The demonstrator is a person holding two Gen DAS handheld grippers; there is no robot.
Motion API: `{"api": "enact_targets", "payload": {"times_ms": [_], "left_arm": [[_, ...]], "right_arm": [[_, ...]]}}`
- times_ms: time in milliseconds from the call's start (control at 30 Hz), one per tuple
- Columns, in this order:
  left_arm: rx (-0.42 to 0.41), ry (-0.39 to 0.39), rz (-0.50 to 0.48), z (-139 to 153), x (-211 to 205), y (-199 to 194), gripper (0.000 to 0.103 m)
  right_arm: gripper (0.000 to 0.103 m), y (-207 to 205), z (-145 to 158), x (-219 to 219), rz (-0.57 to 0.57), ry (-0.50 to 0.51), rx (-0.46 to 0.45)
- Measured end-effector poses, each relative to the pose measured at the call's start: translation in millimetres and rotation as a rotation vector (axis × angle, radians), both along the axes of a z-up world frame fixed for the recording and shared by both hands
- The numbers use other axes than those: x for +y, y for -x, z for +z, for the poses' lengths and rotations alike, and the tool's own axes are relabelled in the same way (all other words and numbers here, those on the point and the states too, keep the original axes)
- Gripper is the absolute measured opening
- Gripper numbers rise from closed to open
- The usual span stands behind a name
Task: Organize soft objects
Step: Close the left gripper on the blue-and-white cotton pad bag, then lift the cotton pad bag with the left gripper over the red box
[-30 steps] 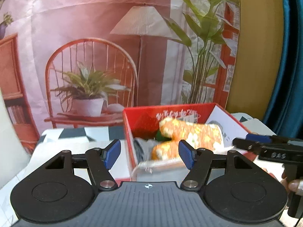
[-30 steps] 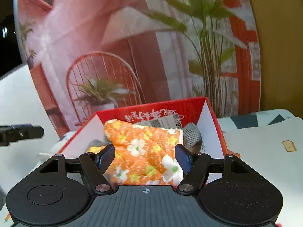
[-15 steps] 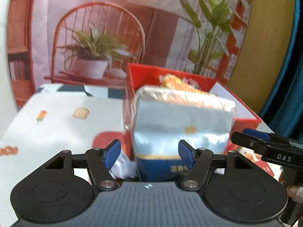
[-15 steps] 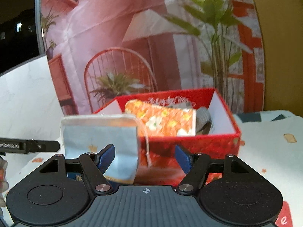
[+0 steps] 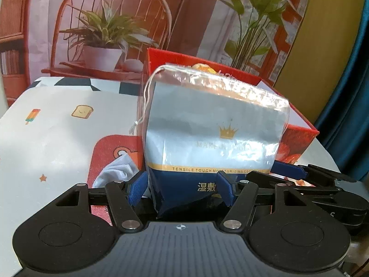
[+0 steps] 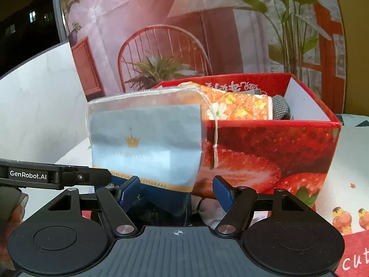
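Note:
A pale blue and navy cotton-pad pack (image 5: 212, 143) in clear plastic stands in front of the red strawberry box (image 5: 297, 138). My left gripper (image 5: 180, 187) is open, its blue fingers on either side of the pack's navy base. In the right wrist view the pack (image 6: 147, 143) leans against the box (image 6: 265, 152). My right gripper (image 6: 176, 192) is open, its left finger by the pack's lower corner. An orange floral cloth (image 6: 237, 106) and a grey knit item (image 6: 280, 108) lie inside the box.
A white crumpled cloth (image 5: 115, 173) lies on the red mat left of the pack. The table has a white patterned cover (image 5: 57, 138). A printed backdrop stands behind the box. The other gripper's arm (image 6: 53, 175) crosses the left of the right wrist view.
Both grippers have dropped and backed away from the box's inside. The cotton-pad pack now fills the left view, and the left gripper's fingers have come level with its base.

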State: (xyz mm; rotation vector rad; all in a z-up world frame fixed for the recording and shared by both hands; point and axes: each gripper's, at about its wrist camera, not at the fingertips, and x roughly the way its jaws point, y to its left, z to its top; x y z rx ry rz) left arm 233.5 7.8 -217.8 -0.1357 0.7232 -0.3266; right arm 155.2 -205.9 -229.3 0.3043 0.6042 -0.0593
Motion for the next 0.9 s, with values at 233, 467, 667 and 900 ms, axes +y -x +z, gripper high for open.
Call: {"api": "enact_targets", "payload": {"times_ms": [233, 467, 667, 900], "left_arm": [[0.014, 0.046, 0.002, -7, 0, -4, 0.067], [0.017, 0.043, -0.002, -8, -4, -9, 0.066], [0.017, 0.057, -0.012, -6, -3, -8, 0.057], [-0.031, 0.065, -0.019, 8, 1, 4, 0.040]], "right_arm": [[0.065, -3, -8, 2, 0.006, -0.003, 0.013], [0.057, -8, -12, 7, 0.022, -0.014, 0.012], [0.051, -13, -12, 13, 0.045, -0.016, 0.019], [0.045, -5, -4, 8, 0.025, -0.051, 0.002]]}}
